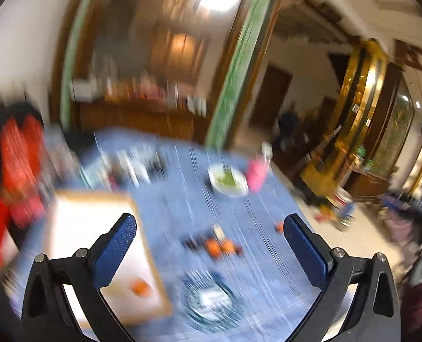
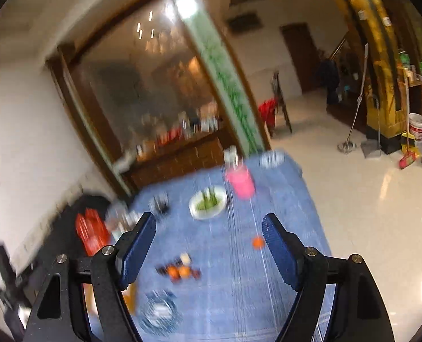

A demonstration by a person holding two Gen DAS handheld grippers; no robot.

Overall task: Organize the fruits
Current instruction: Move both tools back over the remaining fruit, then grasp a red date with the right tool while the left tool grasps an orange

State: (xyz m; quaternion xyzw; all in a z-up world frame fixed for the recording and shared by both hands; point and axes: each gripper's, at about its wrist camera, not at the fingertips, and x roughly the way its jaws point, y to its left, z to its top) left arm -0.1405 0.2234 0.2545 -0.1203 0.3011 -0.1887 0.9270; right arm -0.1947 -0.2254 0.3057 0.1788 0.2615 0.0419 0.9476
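Both views are motion-blurred. A cluster of small orange and dark fruits [image 1: 215, 245] lies on the blue tablecloth [image 1: 256, 256]; it also shows in the right wrist view [image 2: 179, 272]. One orange fruit [image 1: 140, 287] lies on a white wood-rimmed tray [image 1: 97, 222]. A lone orange fruit [image 2: 258, 242] sits by the right fingertip; it shows in the left view [image 1: 280, 226] too. My left gripper [image 1: 209, 222] is open and empty, above the table. My right gripper [image 2: 209, 219] is open and empty, also raised.
A blue patterned plate [image 1: 211, 302] lies near the front, also in the right view [image 2: 158, 310]. A white bowl of greens [image 1: 228, 181] and a pink cup [image 1: 256, 172] stand farther back. Red packages [image 1: 20, 156] sit left. The table's right edge drops to a tiled floor [image 2: 367, 199].
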